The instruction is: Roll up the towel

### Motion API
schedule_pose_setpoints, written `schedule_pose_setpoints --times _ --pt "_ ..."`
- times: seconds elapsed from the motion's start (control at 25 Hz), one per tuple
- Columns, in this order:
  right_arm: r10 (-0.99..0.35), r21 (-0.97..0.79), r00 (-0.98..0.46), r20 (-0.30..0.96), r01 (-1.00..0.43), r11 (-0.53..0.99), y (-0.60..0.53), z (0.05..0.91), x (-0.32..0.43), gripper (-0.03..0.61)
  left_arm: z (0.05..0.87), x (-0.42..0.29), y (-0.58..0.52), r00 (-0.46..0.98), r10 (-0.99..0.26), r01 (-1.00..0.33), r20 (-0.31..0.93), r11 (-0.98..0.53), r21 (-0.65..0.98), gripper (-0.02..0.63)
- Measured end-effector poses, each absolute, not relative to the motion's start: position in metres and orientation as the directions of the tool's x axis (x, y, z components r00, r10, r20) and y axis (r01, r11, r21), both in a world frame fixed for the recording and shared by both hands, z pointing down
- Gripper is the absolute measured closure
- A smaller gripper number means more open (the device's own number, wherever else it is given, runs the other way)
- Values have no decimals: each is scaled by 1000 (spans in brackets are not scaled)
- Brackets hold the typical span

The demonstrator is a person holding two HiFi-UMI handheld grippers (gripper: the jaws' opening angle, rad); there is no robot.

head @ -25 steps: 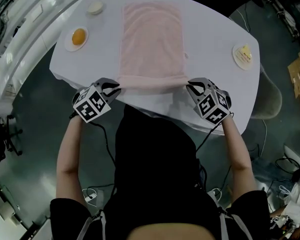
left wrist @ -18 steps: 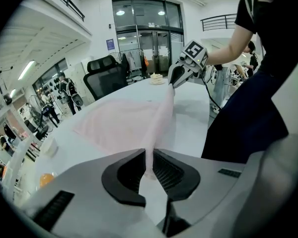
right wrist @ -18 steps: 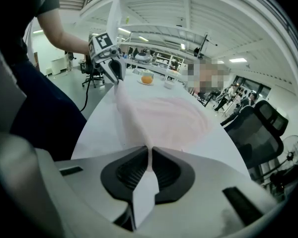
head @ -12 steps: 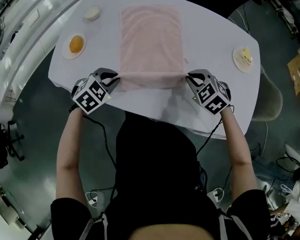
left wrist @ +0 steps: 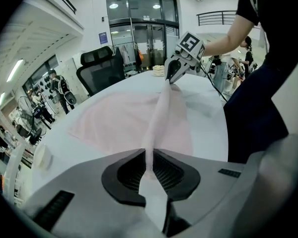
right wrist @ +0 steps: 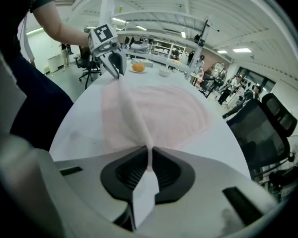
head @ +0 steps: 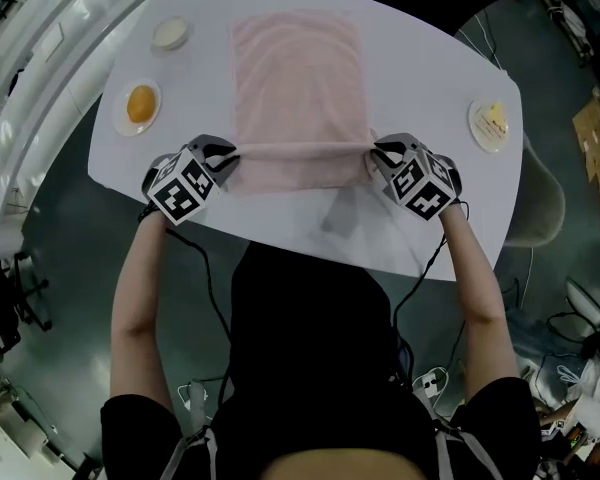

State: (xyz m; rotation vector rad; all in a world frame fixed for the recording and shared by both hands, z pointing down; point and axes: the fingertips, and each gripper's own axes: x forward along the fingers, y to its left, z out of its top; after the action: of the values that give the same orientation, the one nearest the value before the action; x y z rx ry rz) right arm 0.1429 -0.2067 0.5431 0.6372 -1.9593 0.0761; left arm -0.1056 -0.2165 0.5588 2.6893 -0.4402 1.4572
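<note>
A pink towel [head: 298, 68] lies lengthwise on the white table [head: 430, 78]. Its near edge is raised and stretched taut between my two grippers, above the part of the towel that still lies flat. My left gripper [head: 228, 158] is shut on the left corner, and my right gripper [head: 376, 154] is shut on the right corner. In the left gripper view the towel [left wrist: 161, 103] runs as a tight band from the left gripper [left wrist: 150, 157] to the right gripper [left wrist: 171, 73]. In the right gripper view the towel [right wrist: 131, 113] leads from the right gripper [right wrist: 149, 157] to the left gripper [right wrist: 116, 66].
A plate with an orange [head: 142, 103] and a small dish [head: 170, 33] stand at the table's far left. A plate with a yellow piece of food [head: 491, 121] is at the right edge. A chair [head: 540, 198] stands beside the table on the right.
Both grippers have moved away from my body across the table, carrying the towel's near edge over the flat part. More bare table now shows in front of me.
</note>
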Motion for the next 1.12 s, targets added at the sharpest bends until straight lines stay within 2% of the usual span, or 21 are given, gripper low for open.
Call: schedule_pose_setpoints --times 0.24,0.36,0.56,0.6,0.68,0.72,0.84,1.12 --pt "-356 211 -306 883 -418 883 -234 555 152 546 575 -96 -241 495 -191 -227 848 -970 -86 566" --pt "-336 202 -291 896 -406 891 -245 562 157 525 582 -90 -250 488 -175 -206 855 -975 -82 566" --pt "-320 192 -280 905 -403 895 -255 568 165 521 584 -80 -262 515 -186 -249 837 -966 -61 566" --pt "-323 194 -275 906 -409 892 -256 569 168 469 584 -80 -263 518 -191 -256 834 -965 -62 566" --pt "-338 207 -262 904 -424 882 -259 569 173 456 584 -81 -266 522 -213 -275 826 -959 -73 563" --pt "-349 215 -257 901 -434 875 -261 567 175 456 582 -82 -268 526 -226 -291 820 -954 -76 553" --pt "-388 238 -258 885 -466 852 -265 554 178 456 568 -89 -269 540 -247 -335 804 -940 -64 445" --pt "-438 276 -287 852 -464 841 -243 530 172 456 529 -98 -254 570 -316 -375 759 -921 -102 442"
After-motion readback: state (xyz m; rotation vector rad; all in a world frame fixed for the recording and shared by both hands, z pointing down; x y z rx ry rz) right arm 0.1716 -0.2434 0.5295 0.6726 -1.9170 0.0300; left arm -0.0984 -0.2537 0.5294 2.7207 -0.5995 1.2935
